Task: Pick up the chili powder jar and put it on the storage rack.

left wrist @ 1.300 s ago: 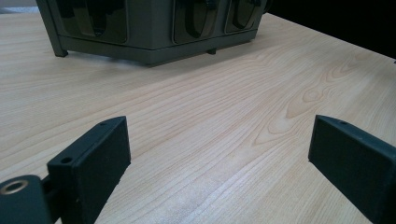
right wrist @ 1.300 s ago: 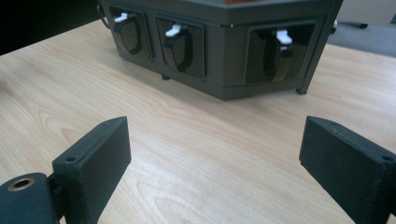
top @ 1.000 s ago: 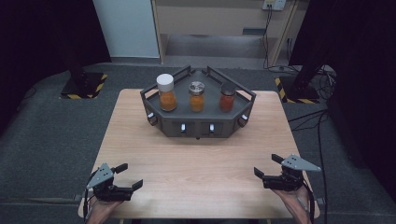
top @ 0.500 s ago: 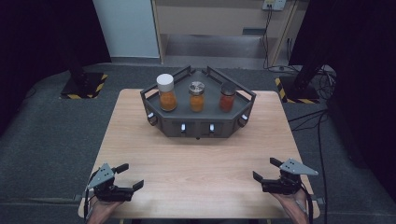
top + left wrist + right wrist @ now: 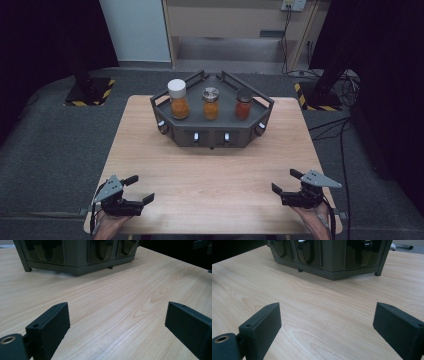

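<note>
A dark grey angular rack [image 5: 212, 135] stands at the far middle of the wooden table [image 5: 210, 175]. On it stand three jars in a row: a white-lidded orange jar [image 5: 178, 99], a metal-lidded orange jar [image 5: 210, 103] and a dark-lidded red jar [image 5: 243, 104]. My left gripper [image 5: 139, 190] rests low at the near left corner, open with nothing between its jaws. My right gripper [image 5: 285, 181] sits at the near right, also open and holding nothing. The rack's front [image 5: 75, 255] fills the top of the left gripper view, and the rack's front [image 5: 329, 255] shows likewise in the right gripper view.
The table's near edge lies just under both hands. Bare wood [image 5: 212, 172] stretches between the grippers and the rack. Black stands with yellow-striped bases [image 5: 90, 90] sit on the grey floor beyond the table, and cables [image 5: 345, 130] run along the right.
Both grippers have sunk slightly toward the near edge of the table. The jars and rack have not moved.
</note>
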{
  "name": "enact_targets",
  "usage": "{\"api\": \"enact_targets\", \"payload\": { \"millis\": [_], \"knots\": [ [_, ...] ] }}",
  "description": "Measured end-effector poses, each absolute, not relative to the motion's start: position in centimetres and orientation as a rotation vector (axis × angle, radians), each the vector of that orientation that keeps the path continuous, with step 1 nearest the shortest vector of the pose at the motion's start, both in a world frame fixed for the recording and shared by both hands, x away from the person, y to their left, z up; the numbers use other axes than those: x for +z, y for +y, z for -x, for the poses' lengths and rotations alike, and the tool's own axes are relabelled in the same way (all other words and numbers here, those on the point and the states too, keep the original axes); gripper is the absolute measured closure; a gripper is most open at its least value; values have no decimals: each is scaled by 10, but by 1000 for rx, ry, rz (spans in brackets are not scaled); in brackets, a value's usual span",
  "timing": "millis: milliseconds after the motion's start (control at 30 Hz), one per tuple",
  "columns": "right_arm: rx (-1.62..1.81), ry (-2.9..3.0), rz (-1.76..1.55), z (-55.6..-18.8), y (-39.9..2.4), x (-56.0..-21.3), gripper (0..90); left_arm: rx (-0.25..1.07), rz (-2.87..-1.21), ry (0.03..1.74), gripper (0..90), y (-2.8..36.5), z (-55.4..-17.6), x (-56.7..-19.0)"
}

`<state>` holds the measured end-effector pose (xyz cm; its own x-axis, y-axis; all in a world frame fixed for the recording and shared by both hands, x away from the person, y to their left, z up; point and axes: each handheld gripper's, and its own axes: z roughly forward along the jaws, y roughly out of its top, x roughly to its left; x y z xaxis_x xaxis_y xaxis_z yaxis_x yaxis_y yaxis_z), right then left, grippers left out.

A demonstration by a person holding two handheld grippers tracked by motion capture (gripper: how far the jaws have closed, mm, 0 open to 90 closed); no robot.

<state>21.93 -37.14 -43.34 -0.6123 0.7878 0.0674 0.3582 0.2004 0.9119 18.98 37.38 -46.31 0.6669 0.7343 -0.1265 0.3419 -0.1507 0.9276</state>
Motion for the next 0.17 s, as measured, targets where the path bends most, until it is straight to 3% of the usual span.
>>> {"api": "enact_targets", "payload": {
  "millis": [167],
  "knots": [
    [1392, 2071, -1070, -221, -372, -434, 80, 430, -1747, 871, 48, 374, -190, -464]
  ]
}}
